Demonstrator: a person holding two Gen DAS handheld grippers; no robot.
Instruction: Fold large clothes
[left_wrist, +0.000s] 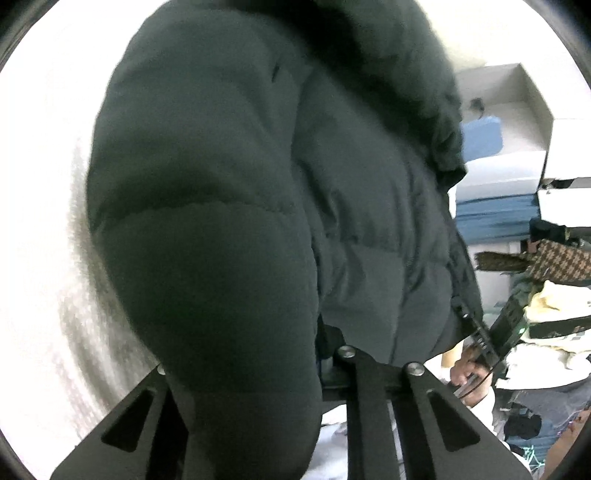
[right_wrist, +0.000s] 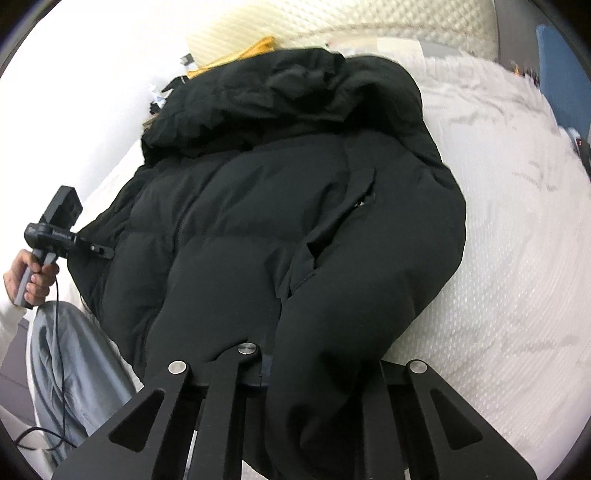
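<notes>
A black puffer jacket (right_wrist: 288, 221) lies across a white textured bed (right_wrist: 498, 258). The left claw (left_wrist: 325, 369) and right claw (right_wrist: 273, 365) each pinch a sleeve. Boxes (left_wrist: 517, 122) and piled clothes (left_wrist: 550, 306) crowd the bed's right side.

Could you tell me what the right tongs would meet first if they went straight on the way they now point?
Most likely the black puffer jacket itself: its fabric already drapes over the right tongs and fills the view ahead.
</notes>
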